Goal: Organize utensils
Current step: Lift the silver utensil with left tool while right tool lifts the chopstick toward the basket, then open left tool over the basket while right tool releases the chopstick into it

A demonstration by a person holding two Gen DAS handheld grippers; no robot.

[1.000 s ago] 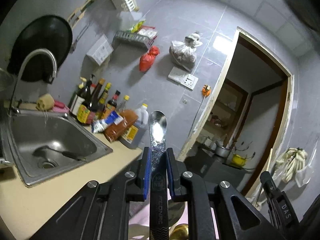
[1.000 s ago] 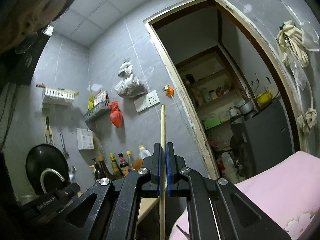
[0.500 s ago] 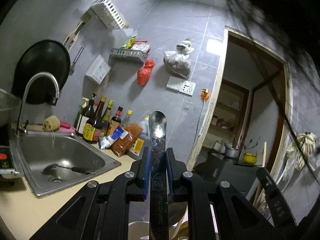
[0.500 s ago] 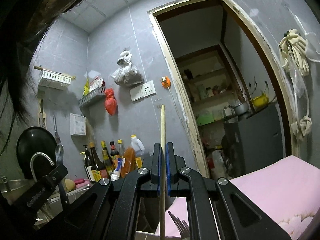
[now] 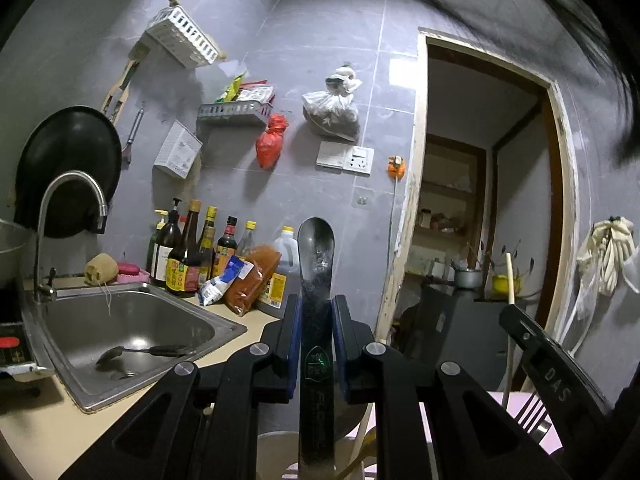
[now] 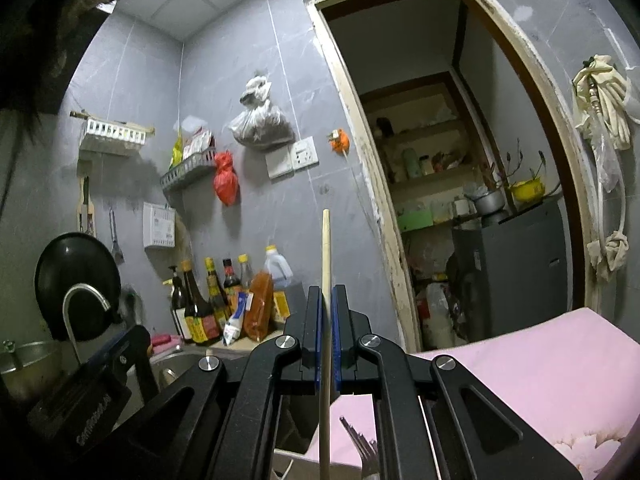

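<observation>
You held the left gripper [image 5: 316,320] clamped on a spoon [image 5: 316,252] and the right gripper [image 6: 327,320] shut on a chopstick [image 6: 326,248] (both upright), probably for sorting by type.

Grey tiled wall [image 5: 304,184] — red bag [image 5: 271,142], black pan [image 5: 68,160], pink cloth [image 6: 520,368] — pale wooden chopstick [image 6: 326,264].

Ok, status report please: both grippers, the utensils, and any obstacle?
Left gripper shut on upright steel spoon. Right gripper shut on thin wooden chopstick. Steel fork below. Nothing in the way.
</observation>
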